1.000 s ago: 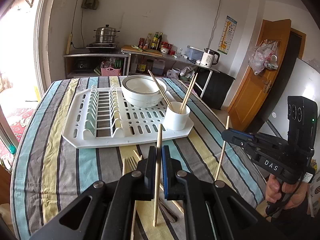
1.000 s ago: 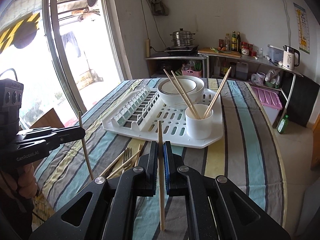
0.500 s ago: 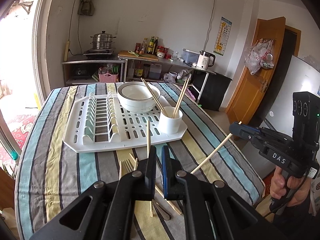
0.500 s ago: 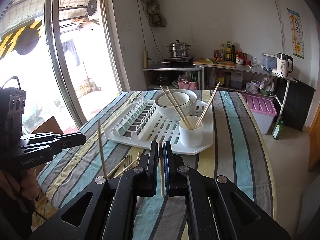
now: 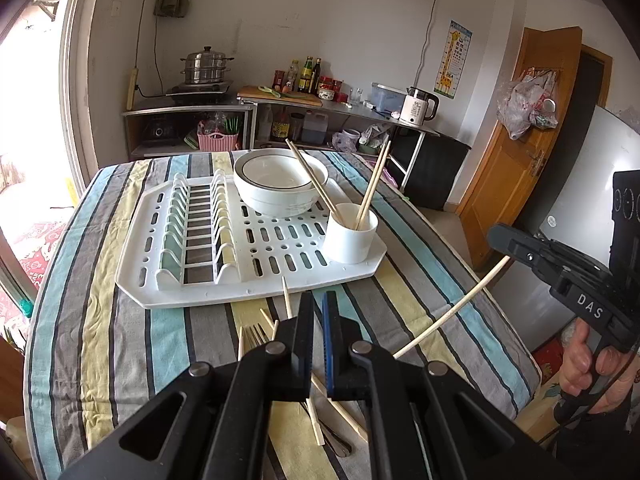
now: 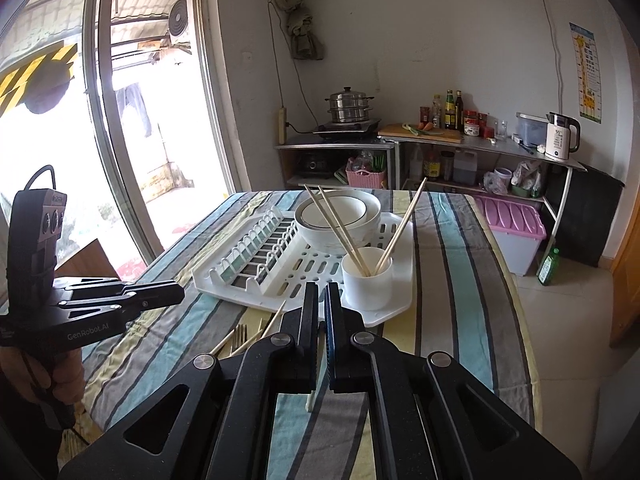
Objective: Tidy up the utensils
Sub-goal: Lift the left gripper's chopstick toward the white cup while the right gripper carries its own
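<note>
Both grippers are raised over the near end of the desk (image 5: pixel 100 320), short of the white cup (image 5: pixel 351 236) that stands on the near right corner of the drying rack (image 5: pixel 256 280). The cup already holds three chopsticks (image 6: pixel 340 232) leaning out at different angles.

The right gripper (image 5: pixel 498 240), seen from the left one's camera, is clenched on a single chopstick (image 5: pixel 448 312) that slants down and away from its fingers toward the desk, well to the right of the cup. The left gripper (image 5: pixel 316 308) looks pressed together too, with a chopstick tip (image 5: pixel 285 296) sticking up just beside its left finger, though I can't tell for certain that the stick is actually pinched rather than lying behind. More chopsticks and a fork (image 5: pixel 256 334) lie on the striped cloth in front of the rack, nearer than the cup.

To do this well, I'd say swing the held stick upright first, bring its lower end over the cup's mouth, and pick a gap between the sticks already inside. Lower it slowly; a slanted entry could knock the light cup over or lever the others out. Release only once the end rests on the cup's bottom.
</note>
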Motion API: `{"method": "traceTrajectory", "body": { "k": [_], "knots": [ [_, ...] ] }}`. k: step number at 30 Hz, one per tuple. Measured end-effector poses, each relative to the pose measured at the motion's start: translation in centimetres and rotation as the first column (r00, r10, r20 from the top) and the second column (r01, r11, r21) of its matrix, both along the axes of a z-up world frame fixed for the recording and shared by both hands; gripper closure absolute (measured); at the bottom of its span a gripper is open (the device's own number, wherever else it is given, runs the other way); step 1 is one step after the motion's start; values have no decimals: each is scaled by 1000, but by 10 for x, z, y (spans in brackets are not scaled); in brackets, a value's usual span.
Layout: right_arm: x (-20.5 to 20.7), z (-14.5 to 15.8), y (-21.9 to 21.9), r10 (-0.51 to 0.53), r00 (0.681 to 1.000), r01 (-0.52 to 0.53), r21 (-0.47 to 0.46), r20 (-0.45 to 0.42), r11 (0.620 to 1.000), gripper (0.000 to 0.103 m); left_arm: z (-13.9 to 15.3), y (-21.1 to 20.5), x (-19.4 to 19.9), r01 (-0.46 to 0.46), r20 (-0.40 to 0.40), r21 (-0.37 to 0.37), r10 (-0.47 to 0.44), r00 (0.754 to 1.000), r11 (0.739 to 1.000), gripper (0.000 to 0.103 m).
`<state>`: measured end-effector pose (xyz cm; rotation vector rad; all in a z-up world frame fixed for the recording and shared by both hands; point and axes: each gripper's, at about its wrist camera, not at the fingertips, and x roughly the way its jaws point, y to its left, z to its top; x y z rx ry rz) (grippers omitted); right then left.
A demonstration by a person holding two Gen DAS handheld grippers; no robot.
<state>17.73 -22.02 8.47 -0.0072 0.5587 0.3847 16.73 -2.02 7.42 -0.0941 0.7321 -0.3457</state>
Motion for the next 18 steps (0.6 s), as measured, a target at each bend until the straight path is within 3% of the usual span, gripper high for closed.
{"method": "traceTrajectory", "body": {
  "k": [11, 18],
  "knots": [
    [8, 2, 10, 24, 1000, -24, -20, 9, 1000, 101, -43, -5, 48, -21, -138, -3, 20, 990, 1000, 97],
    [12, 3, 13, 33, 999, -32, -26, 10, 999, 101, -68, -19, 77, -12, -201, 26, 17, 979, 1000, 81]
  ]
}}
